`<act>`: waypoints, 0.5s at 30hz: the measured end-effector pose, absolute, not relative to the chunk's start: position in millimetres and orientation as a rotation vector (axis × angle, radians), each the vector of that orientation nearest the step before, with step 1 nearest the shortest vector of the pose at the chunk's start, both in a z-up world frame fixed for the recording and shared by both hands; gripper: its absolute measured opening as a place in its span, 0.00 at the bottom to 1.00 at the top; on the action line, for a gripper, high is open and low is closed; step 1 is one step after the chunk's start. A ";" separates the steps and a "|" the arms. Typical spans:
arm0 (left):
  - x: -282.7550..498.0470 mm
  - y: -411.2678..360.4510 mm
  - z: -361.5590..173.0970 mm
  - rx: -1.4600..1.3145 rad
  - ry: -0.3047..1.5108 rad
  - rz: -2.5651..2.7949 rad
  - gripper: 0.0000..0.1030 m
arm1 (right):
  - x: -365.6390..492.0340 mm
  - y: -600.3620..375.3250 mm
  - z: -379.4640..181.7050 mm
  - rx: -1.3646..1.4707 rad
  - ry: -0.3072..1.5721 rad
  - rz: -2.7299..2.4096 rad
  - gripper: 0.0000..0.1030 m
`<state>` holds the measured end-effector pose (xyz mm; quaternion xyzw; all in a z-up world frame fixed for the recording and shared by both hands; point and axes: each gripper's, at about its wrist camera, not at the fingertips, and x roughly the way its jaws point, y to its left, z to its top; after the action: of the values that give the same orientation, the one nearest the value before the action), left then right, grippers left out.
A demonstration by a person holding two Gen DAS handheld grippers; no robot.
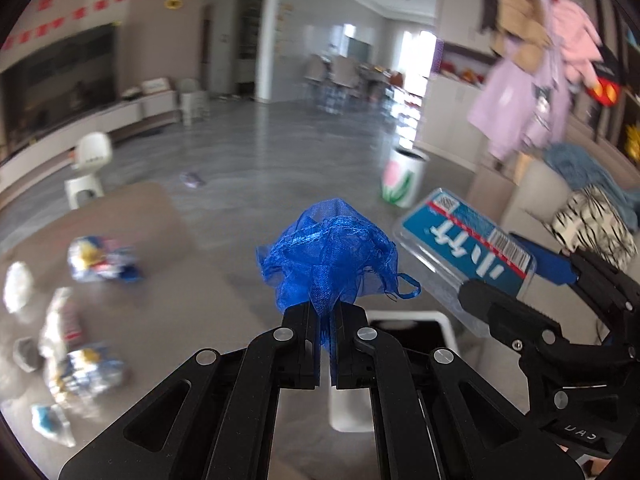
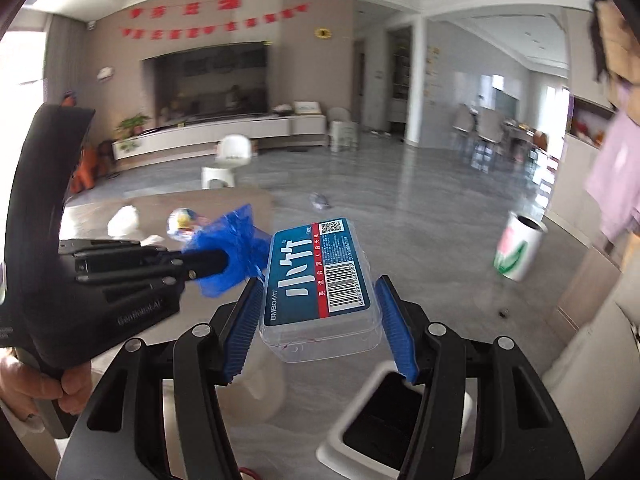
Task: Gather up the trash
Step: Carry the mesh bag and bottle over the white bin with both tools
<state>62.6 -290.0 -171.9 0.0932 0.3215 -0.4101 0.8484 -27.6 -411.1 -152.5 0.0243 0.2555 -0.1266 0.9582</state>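
My left gripper (image 1: 329, 320) is shut on a crumpled blue mesh bag (image 1: 332, 256) and holds it in the air above the table edge. My right gripper (image 2: 320, 320) is shut on a clear plastic box with a blue label (image 2: 316, 280), held by its sides. The box (image 1: 468, 252) and the right gripper (image 1: 532, 292) show at the right of the left wrist view. The left gripper (image 2: 212, 264) with the mesh bag (image 2: 232, 256) shows at the left of the right wrist view. A white bin with a black opening (image 2: 384, 412) stands on the floor below both grippers; it also shows in the left wrist view (image 1: 404, 320).
Several crumpled wrappers (image 1: 100, 264) and white paper scraps (image 1: 18, 286) lie on the brown table (image 1: 132, 216) at the left. A white cup with a tulip print (image 2: 516, 248) and a scrap (image 2: 320, 200) are on the grey floor. A sofa with clothes (image 1: 580, 208) is at the right.
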 end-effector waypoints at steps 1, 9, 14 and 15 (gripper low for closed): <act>56.2 -301.0 -174.9 0.203 0.685 -0.892 0.02 | -33.4 -418.1 -156.4 0.061 0.521 -0.276 0.57; 26.7 -377.2 -217.0 0.295 0.754 -1.034 0.02 | -64.9 -482.1 -197.1 0.152 0.570 -0.425 0.57; 23.0 -407.0 -241.4 0.338 0.811 -1.065 0.02 | -78.6 -505.1 -223.4 0.174 0.607 -0.461 0.57; 23.1 -412.6 -246.8 0.346 0.822 -1.070 0.02 | -81.1 -509.4 -227.4 0.174 0.609 -0.469 0.57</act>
<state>23.1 -412.6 -246.8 0.1596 0.3786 -0.4927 0.7671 -81.1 -509.4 -227.4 0.0847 0.2965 -0.2283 0.9235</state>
